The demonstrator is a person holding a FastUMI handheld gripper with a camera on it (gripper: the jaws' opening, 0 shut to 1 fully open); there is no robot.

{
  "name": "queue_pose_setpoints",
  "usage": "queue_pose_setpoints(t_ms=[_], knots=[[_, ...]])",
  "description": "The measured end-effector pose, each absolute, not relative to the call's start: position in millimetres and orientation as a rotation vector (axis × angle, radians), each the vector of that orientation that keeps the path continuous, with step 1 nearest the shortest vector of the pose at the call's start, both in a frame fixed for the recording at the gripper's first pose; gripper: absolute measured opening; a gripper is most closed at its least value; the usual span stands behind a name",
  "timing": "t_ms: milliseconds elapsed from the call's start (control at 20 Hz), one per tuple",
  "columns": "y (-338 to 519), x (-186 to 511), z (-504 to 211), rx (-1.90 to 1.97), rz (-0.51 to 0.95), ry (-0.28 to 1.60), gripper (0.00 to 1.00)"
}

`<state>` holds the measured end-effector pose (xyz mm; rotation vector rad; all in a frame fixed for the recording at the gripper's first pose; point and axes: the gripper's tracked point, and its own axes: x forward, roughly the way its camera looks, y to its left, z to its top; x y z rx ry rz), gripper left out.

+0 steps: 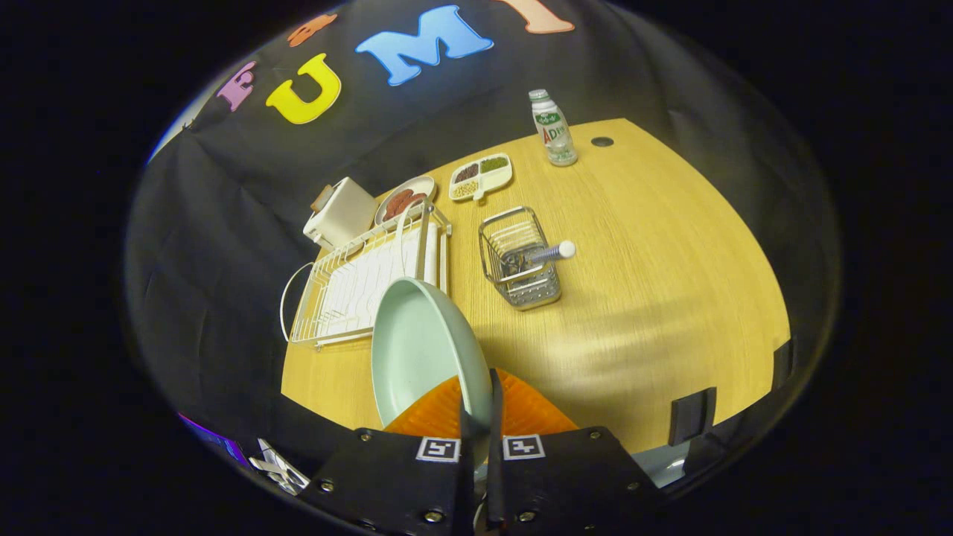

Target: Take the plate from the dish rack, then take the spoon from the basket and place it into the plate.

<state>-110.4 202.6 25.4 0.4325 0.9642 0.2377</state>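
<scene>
The gripper (476, 417) was clamped on the near rim of the pale green plate (421, 350), which stood on edge between its fingers, lifted clear of the white dish rack (357, 286) just beyond. Ahead and rightward, the spoon (547, 253) leaned in the wire basket (517, 260), bare wooden table (670, 283) spreading right of it.

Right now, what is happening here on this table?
A person's hand-held tongs are shut on the rim of a pale green plate, held up on edge in front of the white dish rack it belongs to. The spoon stands in the wire basket beyond, untouched. The plate is not yet set down on the wooden table.
</scene>
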Motion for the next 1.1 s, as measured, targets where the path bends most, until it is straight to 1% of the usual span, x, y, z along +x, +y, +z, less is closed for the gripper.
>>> queue_pose_setpoints(t_ms=[400, 600, 900, 1000, 1050, 1100], knots=[[214, -113, -19, 0.511, 0.253, 1.023, 0.07], [216, -113, -38, 0.549, 0.233, 1.080, 0.07], [211, -105, -43, 0.548, 0.220, 1.088, 0.07], [212, -100, -36, 0.531, 0.252, 1.057, 0.13], [206, -94, -33, 0.493, 0.247, 1.017, 0.22], [199, -90, -28, 0.447, 0.241, 0.972, 0.37]])
